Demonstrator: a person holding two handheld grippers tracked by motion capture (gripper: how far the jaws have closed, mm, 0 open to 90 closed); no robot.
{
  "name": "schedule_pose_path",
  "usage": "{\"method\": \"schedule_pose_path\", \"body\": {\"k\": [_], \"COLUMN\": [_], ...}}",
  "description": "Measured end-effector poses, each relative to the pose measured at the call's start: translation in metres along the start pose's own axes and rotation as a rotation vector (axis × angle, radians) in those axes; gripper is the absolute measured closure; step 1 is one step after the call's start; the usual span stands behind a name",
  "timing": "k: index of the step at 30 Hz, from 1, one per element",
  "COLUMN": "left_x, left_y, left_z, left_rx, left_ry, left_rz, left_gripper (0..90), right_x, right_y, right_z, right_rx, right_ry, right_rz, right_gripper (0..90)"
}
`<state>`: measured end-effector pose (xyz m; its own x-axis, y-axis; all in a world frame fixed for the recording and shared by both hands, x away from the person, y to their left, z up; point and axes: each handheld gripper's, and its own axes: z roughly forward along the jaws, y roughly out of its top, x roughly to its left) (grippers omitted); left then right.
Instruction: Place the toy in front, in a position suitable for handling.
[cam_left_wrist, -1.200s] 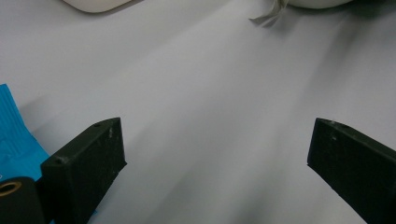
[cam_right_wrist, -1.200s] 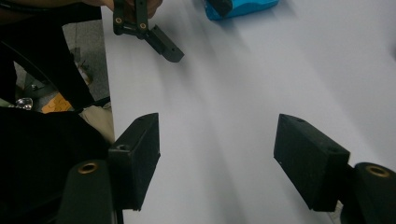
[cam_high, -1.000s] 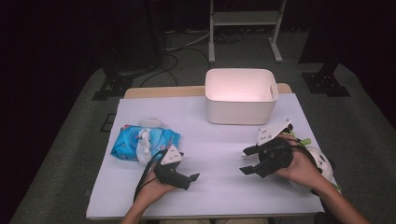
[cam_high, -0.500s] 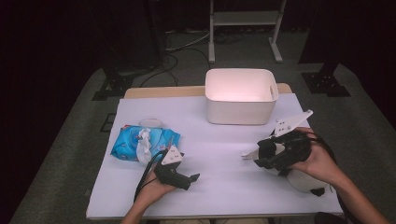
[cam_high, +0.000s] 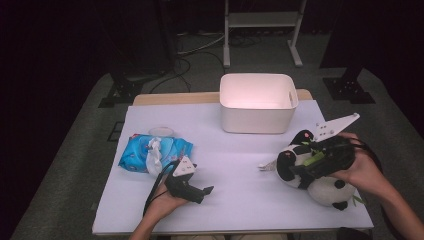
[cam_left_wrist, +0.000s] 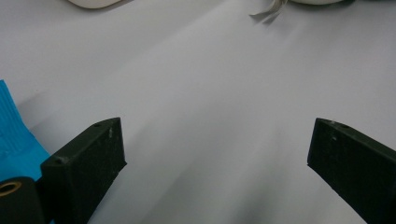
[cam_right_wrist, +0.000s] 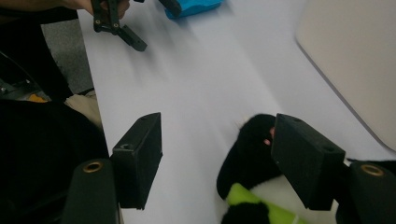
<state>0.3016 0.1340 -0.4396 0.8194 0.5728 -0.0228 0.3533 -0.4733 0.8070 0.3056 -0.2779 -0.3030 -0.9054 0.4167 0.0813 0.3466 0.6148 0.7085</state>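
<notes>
**Right gripper set over panda, jaws apart**

The panda (cam_high: 320, 175) is seen lying near the right edge of the worktop (cam_high: 235, 200), toward the near corner. The right gripper (cam_right_wrist: 217, 154) is held just above it with jaws wide apart; one black paw is seen between them, beside the right jaw, but nothing is clamped. The left gripper (cam_left_wrist: 217, 154) is rested near the near edge, jaws open and empty. A blue pack (cam_high: 155, 152) is found by the left edge, a white bin (cam_high: 257, 117) at the far edge.
</notes>
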Motion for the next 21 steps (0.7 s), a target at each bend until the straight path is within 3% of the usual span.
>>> {"method": "schedule_pose_path", "body": {"k": [21], "left_x": [0.002], "left_y": [-0.001], "left_z": [0.000], "left_rx": [0.005], "left_ry": [0.005], "left_rz": [0.000], "left_gripper": [3.3], "right_x": [-0.037], "right_y": [-0.033], "right_z": [-0.030], "right_rx": [0.029], "right_ry": [-0.045], "right_rz": [0.086], "right_gripper": [33.5]}}
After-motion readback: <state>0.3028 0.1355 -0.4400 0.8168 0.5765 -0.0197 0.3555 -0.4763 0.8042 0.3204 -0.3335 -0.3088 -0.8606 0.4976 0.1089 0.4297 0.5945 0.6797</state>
